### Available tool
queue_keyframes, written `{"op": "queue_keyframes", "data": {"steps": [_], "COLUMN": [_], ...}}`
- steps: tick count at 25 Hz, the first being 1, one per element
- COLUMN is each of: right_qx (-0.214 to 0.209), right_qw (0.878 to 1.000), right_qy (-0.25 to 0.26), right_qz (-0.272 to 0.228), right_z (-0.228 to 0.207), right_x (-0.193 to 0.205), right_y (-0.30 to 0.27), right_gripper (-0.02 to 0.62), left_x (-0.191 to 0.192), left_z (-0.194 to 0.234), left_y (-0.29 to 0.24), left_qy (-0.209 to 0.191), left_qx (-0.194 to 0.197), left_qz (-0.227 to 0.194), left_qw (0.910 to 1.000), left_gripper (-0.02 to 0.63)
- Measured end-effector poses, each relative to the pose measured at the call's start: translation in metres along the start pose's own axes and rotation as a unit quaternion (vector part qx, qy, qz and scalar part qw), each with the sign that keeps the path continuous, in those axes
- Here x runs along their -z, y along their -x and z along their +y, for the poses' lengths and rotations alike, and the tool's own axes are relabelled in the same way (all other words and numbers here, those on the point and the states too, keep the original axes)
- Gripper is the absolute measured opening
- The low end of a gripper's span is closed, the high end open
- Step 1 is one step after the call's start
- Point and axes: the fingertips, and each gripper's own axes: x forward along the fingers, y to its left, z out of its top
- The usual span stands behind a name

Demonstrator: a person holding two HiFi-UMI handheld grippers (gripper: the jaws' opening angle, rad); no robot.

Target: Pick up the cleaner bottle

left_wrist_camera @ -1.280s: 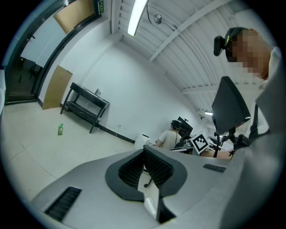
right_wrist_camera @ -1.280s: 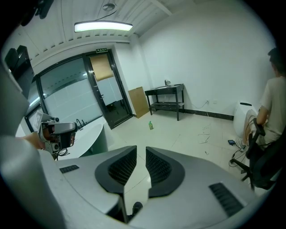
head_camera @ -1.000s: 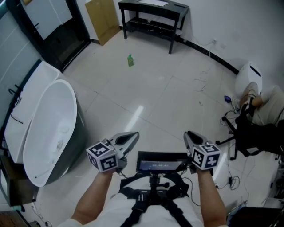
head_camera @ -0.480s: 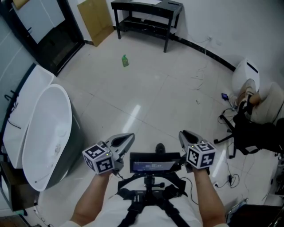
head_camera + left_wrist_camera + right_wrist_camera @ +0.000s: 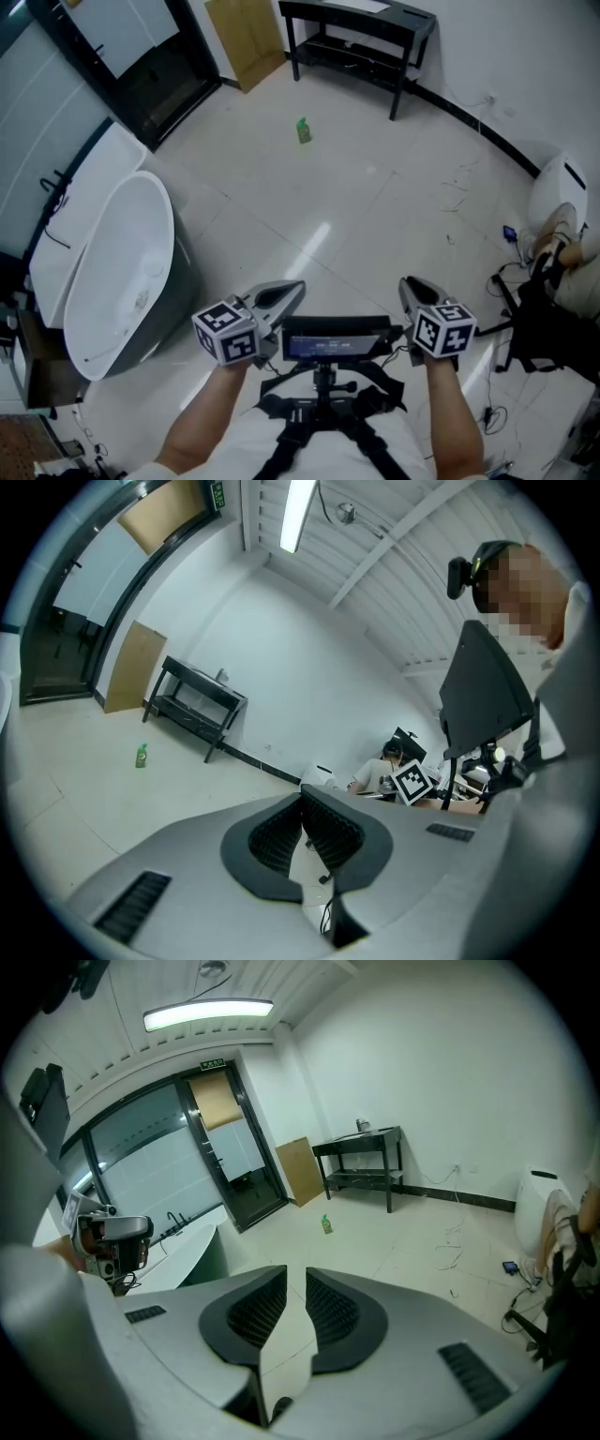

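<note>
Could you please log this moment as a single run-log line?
small green cleaner bottle: on pale tiled floor, untouched | left tongs: shut, empty | right tongs: slightly open, empty

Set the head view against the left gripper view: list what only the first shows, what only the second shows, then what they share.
Only the head view: the open basin of the white bathtub, and the left hand-held gripper seen from outside, marker cube included.
Only the left gripper view: the ceiling light strip, and that gripper's ribbed pads up close, jaws together with nothing between them.
Both: the green cleaner bottle standing alone on the tile floor, the black table against the wall, and the cardboard panel beside it.
</note>
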Motion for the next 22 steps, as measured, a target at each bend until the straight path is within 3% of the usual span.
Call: {"op": "queue_keyframes", "data": {"steps": [11, 22], "right_qx": [-0.045, -0.069], "right_qw": [0.998, 0.997], "right_qy": [0.029, 0.02], "right_qz": [0.015, 0.011], "right_z": [-0.048, -0.071], "right_x": [-0.054, -0.075], "right_y": [-0.038, -0.061], "right_gripper": [0.061, 0.061], "left_x": [-0.03, -0.052], "left_z": [0.014, 0.027], "left_y": [-0.062, -0.083], "left_qy": [0.019, 0.0], "left_qx": [-0.04, -0.073], "left_qz": [-0.018, -0.012], "left_qw": [0.9989, 0.9972], "left_gripper": [0.0, 0.0]}}
